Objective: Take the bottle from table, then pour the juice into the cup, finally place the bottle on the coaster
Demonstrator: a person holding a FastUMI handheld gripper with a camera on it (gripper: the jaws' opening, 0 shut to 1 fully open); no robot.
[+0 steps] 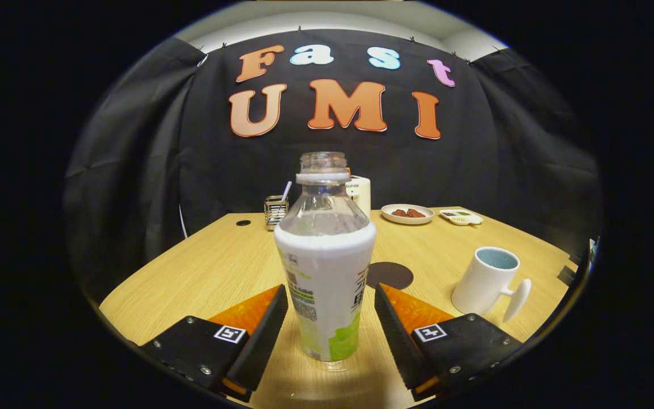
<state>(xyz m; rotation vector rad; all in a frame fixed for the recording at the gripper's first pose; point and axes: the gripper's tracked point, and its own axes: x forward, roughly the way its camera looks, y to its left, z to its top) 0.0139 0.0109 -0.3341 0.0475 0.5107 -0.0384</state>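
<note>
- I am holding my claw spread wide, one finger on each side of the bottle, neither pad touching it
- The bottle is standing upright on the table between my fingers, at my 12 o'clock, cap off and mouth open
- The cup is sitting at about 2 o'clock from the bottle, well apart, handle turned toward me
- The coaster is lying just behind the bottle at 1 o'clock, partly hidden by it
- I am judging the bottle as thin plastic: light, a bit springy, likely to dent if I squeeze hard, and with no cap a hard squeeze could push juice out
- The upper part is looking clear, so I cannot tell how full it is under the wrap
- The wrap is looking smooth, so possibly slippery; I am planning to take hold on the straight labelled body, around mid-height, below the shoulder, not on the tapering neck
- A plate, a small dish and a rack are sitting far off at 12 to 1 o'clock, out of my way
</note>
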